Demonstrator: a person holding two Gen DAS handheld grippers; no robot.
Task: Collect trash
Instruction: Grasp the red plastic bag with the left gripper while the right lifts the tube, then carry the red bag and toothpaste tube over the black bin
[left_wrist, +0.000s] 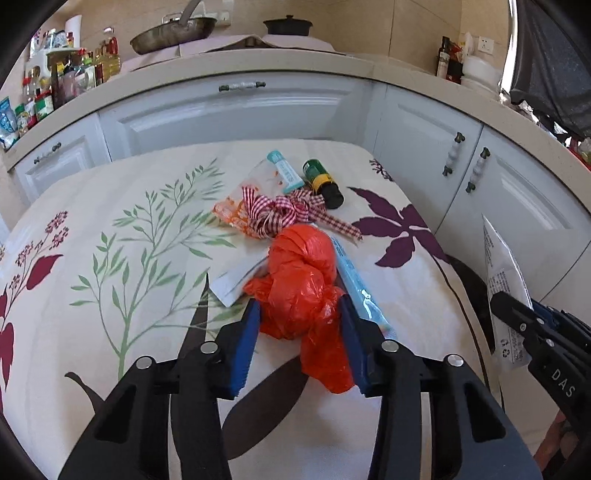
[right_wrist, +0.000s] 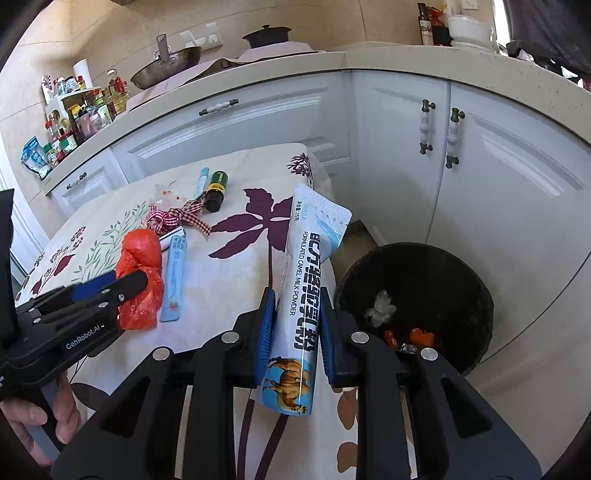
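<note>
left tool clamps the orange bag mid-bench; right tool grips a sachet at the bench's right edge, beside the bin.

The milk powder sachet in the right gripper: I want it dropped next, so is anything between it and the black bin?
Nothing visible. The right gripper is shut on the sachet, and the black bin stands open-topped just to its right, beside the table's edge, with only air between them.
</note>
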